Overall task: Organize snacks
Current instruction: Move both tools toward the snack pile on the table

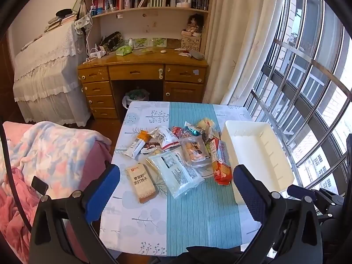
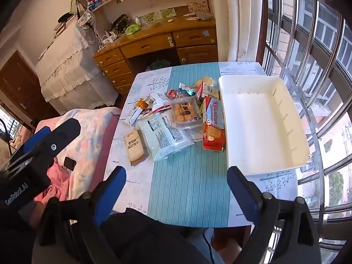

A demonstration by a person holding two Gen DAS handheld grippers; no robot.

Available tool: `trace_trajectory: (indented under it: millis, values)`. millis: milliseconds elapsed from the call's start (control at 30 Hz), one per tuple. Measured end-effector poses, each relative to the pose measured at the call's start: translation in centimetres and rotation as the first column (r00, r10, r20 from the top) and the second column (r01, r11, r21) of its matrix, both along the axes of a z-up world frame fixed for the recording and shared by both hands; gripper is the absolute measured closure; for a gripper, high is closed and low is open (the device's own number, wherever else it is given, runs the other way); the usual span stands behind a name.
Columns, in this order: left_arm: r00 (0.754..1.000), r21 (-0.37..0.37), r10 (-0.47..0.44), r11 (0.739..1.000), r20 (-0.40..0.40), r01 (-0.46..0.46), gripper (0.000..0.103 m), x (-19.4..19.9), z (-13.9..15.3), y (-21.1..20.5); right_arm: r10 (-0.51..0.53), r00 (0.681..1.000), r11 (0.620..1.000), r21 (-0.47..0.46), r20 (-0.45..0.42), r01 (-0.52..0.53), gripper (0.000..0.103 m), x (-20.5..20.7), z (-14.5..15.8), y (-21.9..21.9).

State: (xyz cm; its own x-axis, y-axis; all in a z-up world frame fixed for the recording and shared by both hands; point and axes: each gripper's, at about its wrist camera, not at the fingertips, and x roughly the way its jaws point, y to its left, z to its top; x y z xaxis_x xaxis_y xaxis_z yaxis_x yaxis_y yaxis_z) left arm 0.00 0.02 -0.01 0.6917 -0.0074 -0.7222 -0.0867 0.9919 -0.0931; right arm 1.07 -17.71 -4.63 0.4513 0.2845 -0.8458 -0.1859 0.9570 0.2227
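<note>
A pile of snack packs lies mid-table: a tan cracker pack (image 1: pixel 142 181) (image 2: pixel 134 146), a pale blue pack (image 1: pixel 176 172) (image 2: pixel 161 135), a red-orange biscuit pack (image 1: pixel 221 162) (image 2: pixel 213 125), a clear tray of round cookies (image 1: pixel 194 150) (image 2: pixel 186 112) and an orange-and-white bar (image 1: pixel 137 144) (image 2: pixel 137 109). An empty white bin (image 1: pixel 259 151) (image 2: pixel 261 123) stands right of the pile. My left gripper (image 1: pixel 176 191) is open and empty above the table's near side. My right gripper (image 2: pixel 176 187) is open and empty above the near edge.
The table (image 1: pixel 198 215) (image 2: pixel 189 189) has a teal-striped cloth. A bed with a pink blanket (image 1: pixel 44 158) (image 2: pixel 83 136) is at the left. A wooden desk (image 1: pixel 143 74) (image 2: pixel 154 41) stands behind. A barred window (image 1: pixel 308 77) (image 2: pixel 308 55) is at the right.
</note>
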Motion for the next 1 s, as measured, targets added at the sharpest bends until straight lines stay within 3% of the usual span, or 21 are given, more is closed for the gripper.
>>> trace_trajectory:
  millis: [600,1000]
  values:
    - [0.999,-0.022,-0.006,1.0,-0.046,0.005,0.001,0.1,-2.2,-3.5,0.047,0.999,0.999,0.021,0.001,-0.047,0.009,0.4,-0.9,-2.4]
    - [0.995,-0.006,0.078,0.997,-0.07,-0.079,0.001,-1.3,-2.9,-4.4,0.127,0.992,0.991,0.051,0.021,-0.128,0.009,1.0,-1.7,-3.3]
